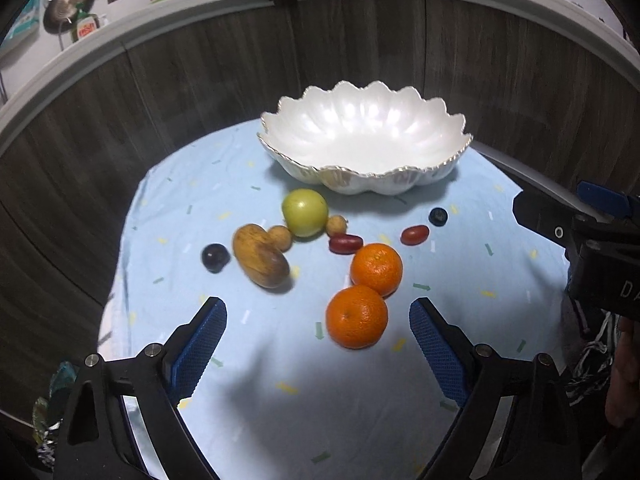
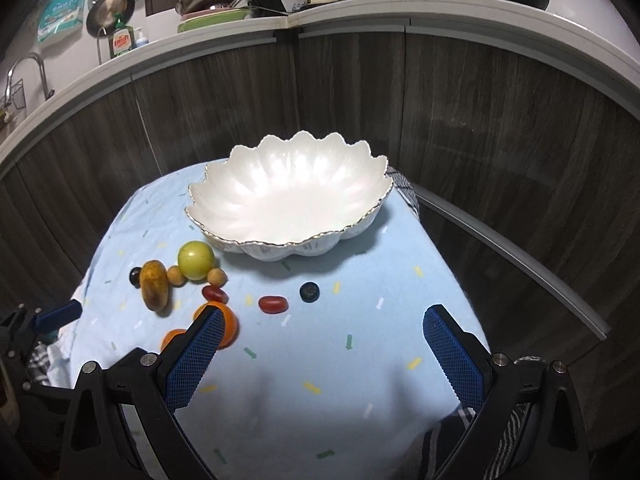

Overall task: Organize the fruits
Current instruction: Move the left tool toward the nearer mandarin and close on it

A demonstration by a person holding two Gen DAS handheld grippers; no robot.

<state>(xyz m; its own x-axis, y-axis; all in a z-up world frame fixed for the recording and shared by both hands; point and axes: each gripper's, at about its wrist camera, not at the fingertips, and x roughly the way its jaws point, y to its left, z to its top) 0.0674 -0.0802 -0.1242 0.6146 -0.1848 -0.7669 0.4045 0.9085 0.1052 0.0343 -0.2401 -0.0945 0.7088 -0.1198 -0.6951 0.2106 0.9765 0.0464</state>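
Fruits lie loose on the blue cloth (image 1: 248,184) before the empty white bowl (image 1: 362,136), nearest orange (image 1: 357,317) just ahead of my wide-open left gripper (image 1: 318,312), right gripper (image 2: 324,320) likewise gaping, both holding nothing.

Two oranges (image 1: 366,292) (touching) lie before the white bowl (image 1: 364,140), left tool (image 1: 318,324) gaping.

White bowl (image 1: 362,136); pale-blue confetti-print cloth (image 1: 280,360); two orange tangerines (image 1: 357,316).

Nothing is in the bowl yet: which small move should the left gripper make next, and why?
Probably lower the left gripper onto the nearest orange. Its jaws stand open and empty, that orange lies just ahead between them, and the bowl is empty.
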